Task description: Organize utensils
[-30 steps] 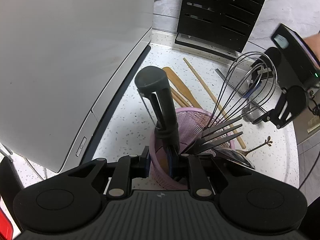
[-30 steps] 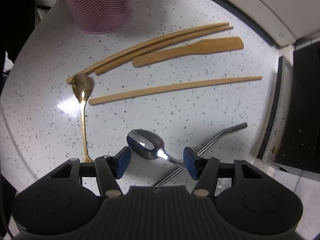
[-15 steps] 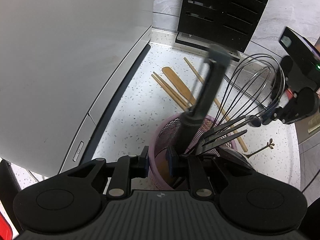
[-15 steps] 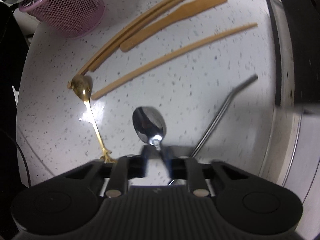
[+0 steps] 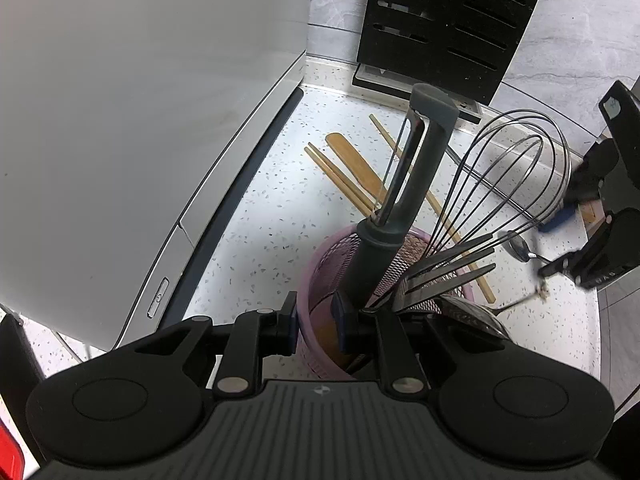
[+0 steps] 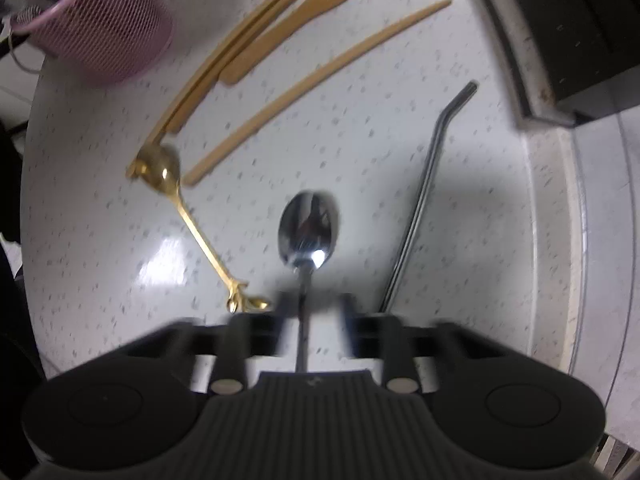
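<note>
My left gripper (image 5: 317,316) is shut on the rim of the pink mesh basket (image 5: 320,256), one pad outside the wall and one inside. In the basket stand a grey peeler (image 5: 404,200), a wire whisk (image 5: 516,176) and dark forks (image 5: 448,272). My right gripper (image 6: 314,308) points down at the white counter, blurred, and its jaws are opening. The silver spoon (image 6: 308,228) has its handle between them, touched by neither pad. Beside it lie a gold spoon (image 6: 160,168), a bent metal straw (image 6: 428,184), wooden chopsticks (image 6: 240,40), a wooden spatula (image 6: 304,12) and another wooden stick (image 6: 320,84).
A large white appliance (image 5: 140,100) fills the left side. A black slotted rack (image 5: 452,20) stands at the back by the wall. The counter's rounded edge (image 5: 592,320) runs close to the right of the basket. The basket (image 6: 100,32) sits at the right wrist view's upper left.
The peeler tipped from leaning at the camera to leaning right against the whisk. The right gripper closed on the silver spoon's handle, rolled and shifted, then spread its jaws again.
</note>
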### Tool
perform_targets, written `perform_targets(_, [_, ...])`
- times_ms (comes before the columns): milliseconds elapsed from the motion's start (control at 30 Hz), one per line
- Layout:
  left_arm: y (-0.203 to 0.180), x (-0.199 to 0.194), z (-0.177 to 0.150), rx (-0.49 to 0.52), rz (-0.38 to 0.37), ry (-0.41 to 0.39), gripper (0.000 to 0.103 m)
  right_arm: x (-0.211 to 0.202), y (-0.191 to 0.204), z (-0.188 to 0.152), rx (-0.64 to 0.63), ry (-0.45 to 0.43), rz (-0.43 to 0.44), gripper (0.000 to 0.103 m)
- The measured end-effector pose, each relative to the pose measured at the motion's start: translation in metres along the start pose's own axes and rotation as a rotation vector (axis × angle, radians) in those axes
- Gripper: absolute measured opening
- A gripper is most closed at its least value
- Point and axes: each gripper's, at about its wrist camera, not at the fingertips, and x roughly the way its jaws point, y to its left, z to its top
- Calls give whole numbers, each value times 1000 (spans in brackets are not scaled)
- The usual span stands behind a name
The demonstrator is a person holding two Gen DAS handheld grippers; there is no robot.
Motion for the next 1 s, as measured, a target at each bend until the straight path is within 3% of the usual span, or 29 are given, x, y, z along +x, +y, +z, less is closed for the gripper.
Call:
perform_targets(100, [1, -1, -1, -4, -4, -3, 19, -5, 4, -3, -43, -78, 32, 57])
perform_targets(167, [1, -1, -1, -3, -4, -4, 19, -4, 5, -4, -65, -106, 38, 51])
perform_targets(333, [3, 0, 0, -4, -4, -1, 19, -3, -7, -7, -76, -154, 105, 49])
perform_targets(433, [4, 1, 1, -6, -3, 0, 19, -10, -16, -9, -98, -170, 90, 29])
perform_targets(767, [2, 1, 2, -4, -4, 1, 19, -21, -13, -16, -80, -215, 23, 27])
perform_targets(1000, [3, 1, 2, -3, -7, 5, 19, -49, 6, -51, -3, -355, -33, 27])
